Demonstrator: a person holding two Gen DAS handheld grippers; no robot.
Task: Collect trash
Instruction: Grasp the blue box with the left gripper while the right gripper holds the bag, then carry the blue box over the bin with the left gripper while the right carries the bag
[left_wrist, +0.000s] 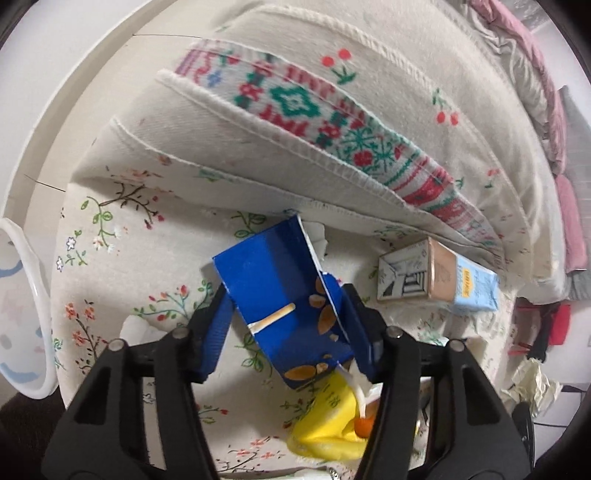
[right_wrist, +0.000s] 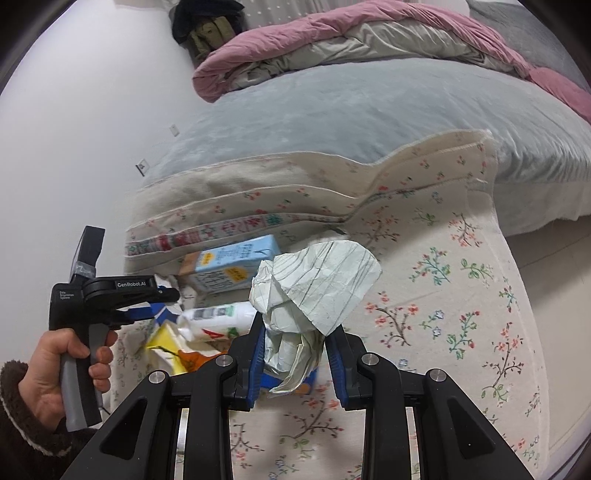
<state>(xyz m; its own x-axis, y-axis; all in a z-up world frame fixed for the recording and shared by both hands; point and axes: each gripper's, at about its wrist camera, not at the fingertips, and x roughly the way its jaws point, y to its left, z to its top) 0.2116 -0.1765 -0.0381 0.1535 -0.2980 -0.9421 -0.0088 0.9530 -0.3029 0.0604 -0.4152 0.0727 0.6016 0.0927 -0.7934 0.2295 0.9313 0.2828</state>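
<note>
You've got both loads up: your left gripper clamps the blue carton, your right gripper pinches the crumpled paper. A light-blue carton lies at three o'clock on the floral cloth. Next, I'd say, carry both to a bin; none shows.

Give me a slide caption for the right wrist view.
Right gripper clamps crumpled paper above a floral rug.

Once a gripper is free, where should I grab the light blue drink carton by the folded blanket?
Judging by its pose, grip the light blue carton across its long flat side faces, mid-body. It lies on its side on the floral rug, its far side against the folded blanket, so come from above, where nothing blocks it.
</note>
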